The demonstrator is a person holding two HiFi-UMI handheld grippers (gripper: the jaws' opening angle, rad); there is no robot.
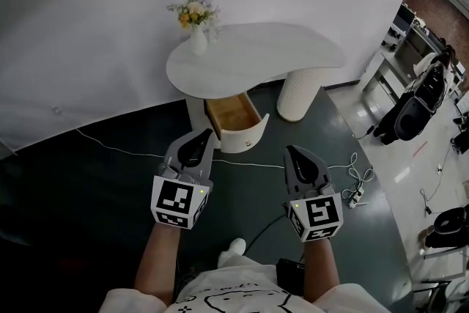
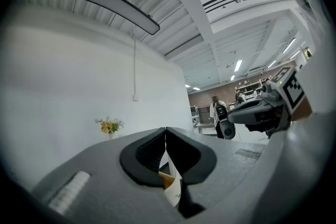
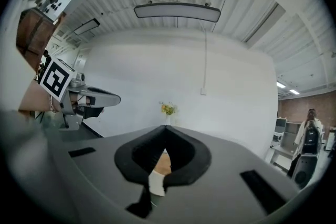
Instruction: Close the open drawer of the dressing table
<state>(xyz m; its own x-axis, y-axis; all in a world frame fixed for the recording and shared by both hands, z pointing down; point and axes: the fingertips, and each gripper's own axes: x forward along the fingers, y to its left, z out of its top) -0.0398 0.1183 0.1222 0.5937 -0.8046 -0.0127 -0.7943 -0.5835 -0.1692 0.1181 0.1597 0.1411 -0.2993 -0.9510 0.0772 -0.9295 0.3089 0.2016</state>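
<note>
Open drawer (image 1: pixel 233 116), front toward person (image 1: pixel 236 295)

The head view is lit softly and evenly from above: the wall (image 1: pixel 110 33) is rendered bright, the floor (image 1: pixel 88 179) dim. A soft shadow is cast beneath the table (image 1: pixel 256 55), and the far right is washed out by stronger light. Both gripper views are bent by fisheye distortion and ringed with black at the corners. Small glare is given off by strip lights (image 2: pixel 239 65) at the right. The left gripper (image 2: pixel 165 127) and right gripper (image 3: pixel 165 125) are blurred where nearest the lens.
</note>
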